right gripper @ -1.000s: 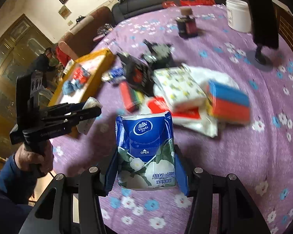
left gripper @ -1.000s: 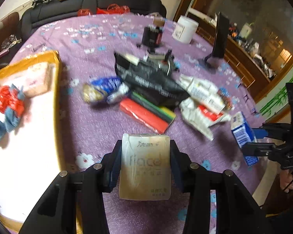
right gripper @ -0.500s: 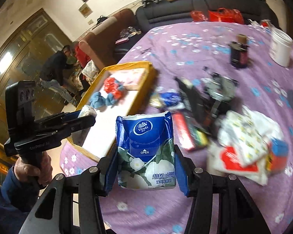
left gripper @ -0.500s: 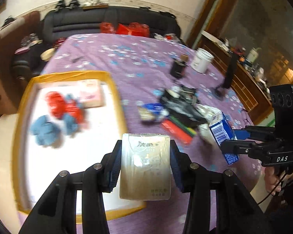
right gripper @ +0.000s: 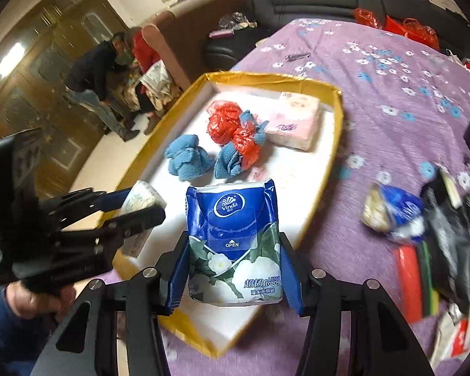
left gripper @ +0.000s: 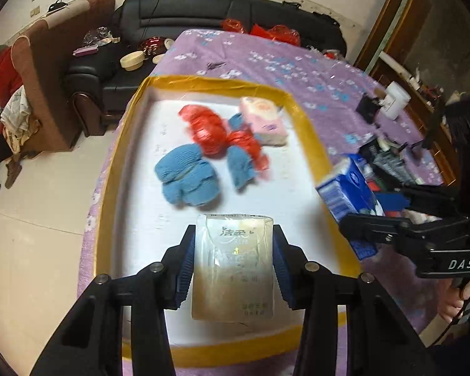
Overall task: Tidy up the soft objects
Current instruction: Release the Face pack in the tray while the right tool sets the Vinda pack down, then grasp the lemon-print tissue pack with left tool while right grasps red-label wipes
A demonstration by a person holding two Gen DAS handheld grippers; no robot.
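Two handheld grippers over a yellow-rimmed tray (left gripper: pixel 310 131) with a white floor, set on a bench under a purple flowered cloth (right gripper: pixel 391 100). Left gripper (left gripper: pixel 233 266) above the tray's near end, jaws clamped on a pale tissue pack (left gripper: pixel 233 269). Right gripper (right gripper: pixel 233 269) above the tray's near right rim, jaws clamped on a blue Vinda tissue pack (right gripper: pixel 233 244). Inside the tray, toward its far end: crumpled red plastic bags (left gripper: pixel 210 131), blue knitted cloth bundles (left gripper: pixel 188 178) touching them, and a pink tissue pack (left gripper: pixel 263 119) by the far right corner. Right of the tray, on the cloth: blurred clutter of packets (right gripper: pixel 423 235).
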